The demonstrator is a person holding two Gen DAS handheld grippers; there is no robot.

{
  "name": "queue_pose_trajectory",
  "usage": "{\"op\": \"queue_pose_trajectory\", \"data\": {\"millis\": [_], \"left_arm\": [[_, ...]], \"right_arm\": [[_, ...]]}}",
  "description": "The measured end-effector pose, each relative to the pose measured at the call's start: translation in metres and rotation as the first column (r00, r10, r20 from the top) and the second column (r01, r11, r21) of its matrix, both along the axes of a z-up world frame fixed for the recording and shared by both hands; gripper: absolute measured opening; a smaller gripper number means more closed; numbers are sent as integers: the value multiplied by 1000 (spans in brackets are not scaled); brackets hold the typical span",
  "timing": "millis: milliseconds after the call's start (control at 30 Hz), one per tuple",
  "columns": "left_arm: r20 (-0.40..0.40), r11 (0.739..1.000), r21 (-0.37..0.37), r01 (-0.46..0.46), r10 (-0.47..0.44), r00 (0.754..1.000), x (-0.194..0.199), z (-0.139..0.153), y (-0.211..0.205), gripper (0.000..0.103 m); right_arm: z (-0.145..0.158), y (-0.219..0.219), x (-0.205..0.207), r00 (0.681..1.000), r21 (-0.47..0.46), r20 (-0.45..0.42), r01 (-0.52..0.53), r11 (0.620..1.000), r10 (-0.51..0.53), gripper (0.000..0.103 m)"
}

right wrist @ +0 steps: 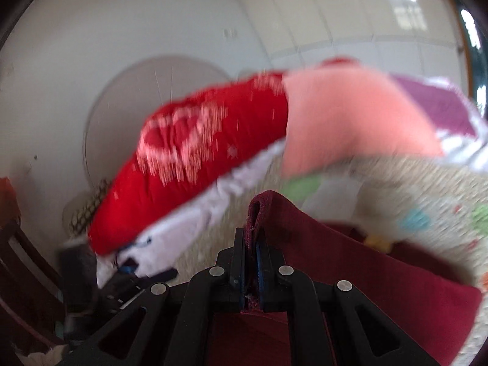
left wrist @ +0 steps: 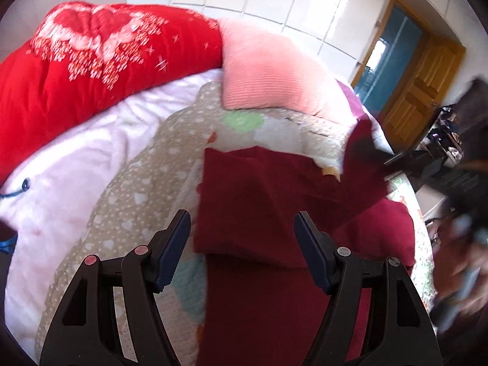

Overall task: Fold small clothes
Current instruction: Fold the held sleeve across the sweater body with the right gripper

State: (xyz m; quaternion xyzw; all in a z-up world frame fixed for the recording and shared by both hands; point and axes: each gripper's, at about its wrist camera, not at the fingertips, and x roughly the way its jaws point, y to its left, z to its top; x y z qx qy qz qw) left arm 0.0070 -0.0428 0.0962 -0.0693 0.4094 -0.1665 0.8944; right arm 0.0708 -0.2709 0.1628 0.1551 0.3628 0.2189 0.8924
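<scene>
Left gripper hangs spread over the maroon garment, which lies on the patterned quilt, one layer already doubled over near the middle. Far behind sit a red duvet and a pink pillow.

Right gripper is pressed together on a maroon edge, so I'd say the fold is under way. No writing is readable.

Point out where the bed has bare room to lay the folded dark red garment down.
Free: the heart-print quilt left of the dark red garment, reaching the white sheet below the red comforter. Crowded: the far end, where the pink pillow sits. The left gripper hangs open over the garment; the right gripper pinches its edge.
</scene>
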Motion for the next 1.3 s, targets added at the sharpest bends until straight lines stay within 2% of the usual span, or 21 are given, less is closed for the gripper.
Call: {"op": "queue_pose_trajectory", "data": {"millis": [100,167,200,233,367,433,567,700,733,767,833,933,1033,1100,1200,1300], "left_arm": [[-9,1000,8,-7,7,1000,4,-5,2,71],[-17,1000,14,-1,2,1000,8,-8,1,71],[-22,1000,17,4,-4,1000,10,-10,0,71],[-23,1000,18,9,-9,1000,11,-11,-1,70],[-40,1000,10,28,-27,999,24,-22,-9,71],[-59,1000,29,7,-6,998,34,-29,-13,71],[-91,1000,20,-15,17,996,55,-39,-26,71],[-90,1000,7,-12,13,996,71,-45,-51,71],[-91,1000,0,-9,9,996,74,-47,-57,68],[-88,1000,-3,-7,7,996,76,-49,-62,49],[-89,999,34,-3,6,996,79,-48,-71,20],[-52,1000,-25,18,-20,998,70,-26,-67,10],[-14,994,-106,31,-33,999,53,-2,-46,6],[1,994,-106,26,-26,1000,43,4,-37,6],[-43,995,-92,24,-28,999,40,-10,-31,6],[-88,997,-79,16,-23,996,41,-26,-30,6]], "right_arm": [[-52,30,27,989,9,-129,-70,998,70,7],[-75,39,35,980,38,-189,-51,998,57,28],[-75,39,31,981,48,-188,-40,998,48,49],[-75,36,26,983,66,-178,-25,997,36,53],[-44,-6,-14,994,77,-103,46,996,-38,53],[-35,-32,-38,992,63,-77,103,993,-98,55],[-44,-94,-92,960,-20,-84,266,964,-266,55],[-59,-140,-133,914,-16,-115,389,921,-388,55],[-62,-151,-142,906,-4,-123,408,913,-405,55],[-67,-159,-149,896,-2,-131,428,904,-425,55],[-74,-170,-158,877,-22,-149,459,888,-457,55],[-85,-177,-162,858,-54,-176,482,875,-483,55],[-93,-179,-160,852,-84,-189,482,872,-489,55],[-102,-176,-150,848,-69,-203,486,871,-489,55],[-117,-180,-136,833,-40,-230,508,860,-503,55],[-126,-179,-125,824,-88,-231,511,855,-517,22]]}}
